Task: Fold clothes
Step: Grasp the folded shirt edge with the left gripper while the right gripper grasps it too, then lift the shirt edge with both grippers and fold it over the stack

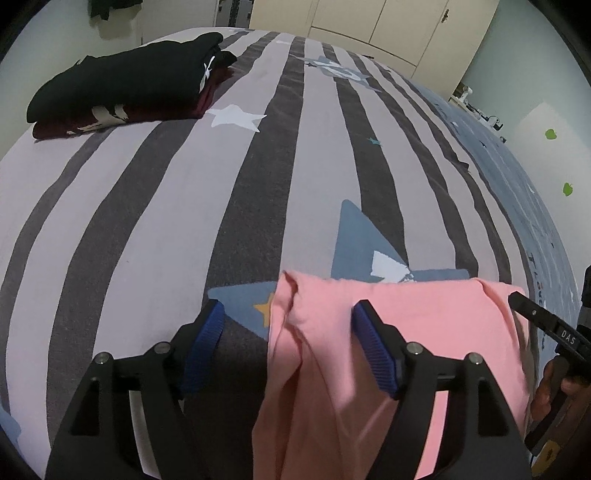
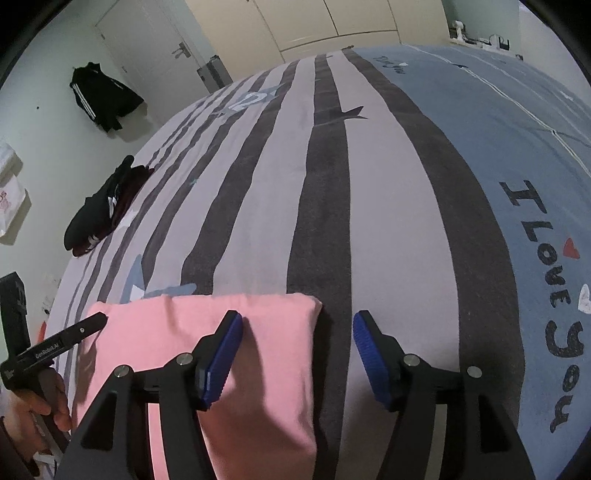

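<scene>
A folded pink garment (image 1: 424,321) lies flat near the front edge of the striped bedcover (image 1: 184,203). My left gripper (image 1: 290,332) stands open over the garment's left edge, its blue pads apart with the cloth loose between them. In the right wrist view the pink garment (image 2: 177,325) shows its right edge between the pads of my right gripper (image 2: 295,354), which is open too and not pressing on it. Each wrist view catches one finger of the other gripper at its side, held by a hand.
A stack of folded clothes (image 1: 122,85), black on maroon, sits at the bed's far left. Beyond the bed are cream wardrobe doors (image 1: 388,26), a door (image 2: 147,48) and a black jacket (image 2: 99,96) hanging on the wall. The cover's blue part (image 2: 517,147) is on the right.
</scene>
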Available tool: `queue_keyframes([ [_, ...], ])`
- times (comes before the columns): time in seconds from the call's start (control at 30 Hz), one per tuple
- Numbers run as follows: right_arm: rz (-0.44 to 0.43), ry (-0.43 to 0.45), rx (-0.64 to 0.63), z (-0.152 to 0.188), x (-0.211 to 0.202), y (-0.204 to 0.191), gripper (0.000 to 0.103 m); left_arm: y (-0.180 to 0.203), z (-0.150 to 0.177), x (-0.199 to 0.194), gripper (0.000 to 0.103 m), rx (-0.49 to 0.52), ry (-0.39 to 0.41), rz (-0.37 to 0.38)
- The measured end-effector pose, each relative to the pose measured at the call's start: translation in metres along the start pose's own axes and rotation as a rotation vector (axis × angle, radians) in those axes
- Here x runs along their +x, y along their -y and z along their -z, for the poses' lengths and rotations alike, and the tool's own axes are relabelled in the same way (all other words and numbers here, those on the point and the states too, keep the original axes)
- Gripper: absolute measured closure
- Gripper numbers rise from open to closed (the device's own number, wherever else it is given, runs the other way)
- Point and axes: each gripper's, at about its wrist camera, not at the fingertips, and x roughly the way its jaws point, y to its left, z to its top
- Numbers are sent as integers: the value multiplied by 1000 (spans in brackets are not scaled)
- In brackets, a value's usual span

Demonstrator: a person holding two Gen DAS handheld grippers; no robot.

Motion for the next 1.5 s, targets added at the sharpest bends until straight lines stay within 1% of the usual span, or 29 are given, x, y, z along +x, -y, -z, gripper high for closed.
queue_keyframes([
  [0.1, -6, -4, -22, 2, 1, -5, 44, 1, 0, 0, 36, 6, 3, 9],
  [0.2, -31, -14, -31, 2, 5, -8, 44, 6, -1, 1, 43, 39, 15, 9],
  [0.27, -18, -17, -46, 3, 8, -11, 44, 9, -4, 4, 44, 47, 15, 12],
  [0.3, -11, -17, -58, 3, 9, -13, 46, 10, -5, 5, 49, 43, 14, 21],
  [0.37, -20, -21, -67, 4, 9, -15, 55, 11, -8, 9, 57, 40, 5, 36],
  [0.43, -21, -26, -72, 5, 10, -16, 64, 19, -10, 11, 75, 64, -8, 53],
  [0.5, -27, -31, -69, 6, 11, -16, 70, 28, -7, 13, 80, 106, -17, 41],
  [0.53, -27, -30, -65, 6, 11, -16, 74, 29, -7, 12, 82, 109, -14, 40],
  [0.57, -27, -29, -61, 6, 11, -16, 78, 29, -7, 12, 83, 106, -10, 40],
  [0.6, -26, -28, -59, 6, 11, -16, 86, 28, -8, 10, 84, 90, -3, 49],
  [0.63, -25, -26, -60, 6, 10, -16, 88, 25, -9, 9, 85, 73, 5, 59],
  [0.73, -26, -14, -55, 1, 5, -18, 92, 22, -14, 1, 86, 42, 38, 79],
  [0.87, -9, 28, -74, -14, -4, -24, 93, 26, -32, -9, 87, 48, 88, 91],
  [0.97, -2, 63, -70, -38, -4, -25, 93, 33, -62, -9, 87, 73, 126, 94],
  [1.17, -7, 135, -57, -108, 11, -24, 93, 42, -132, -6, 87, 90, 210, 95],
  [1.23, -20, 177, -61, -131, 4, -27, 93, 44, -150, -14, 87, 98, 250, 99],
  [1.3, -34, 214, -76, -143, -8, -31, 93, 46, -159, -26, 87, 114, 283, 109],
  [1.37, -55, 243, -96, -148, -24, -35, 93, 46, -158, -41, 87, 132, 304, 121],
  [1.43, -68, 252, -122, -143, -38, -38, 93, 45, -144, -61, 87, 157, 326, 134],
  [1.5, -78, 257, -148, -130, -52, -41, 93, 44, -125, -79, 86, 162, 329, 157],
])
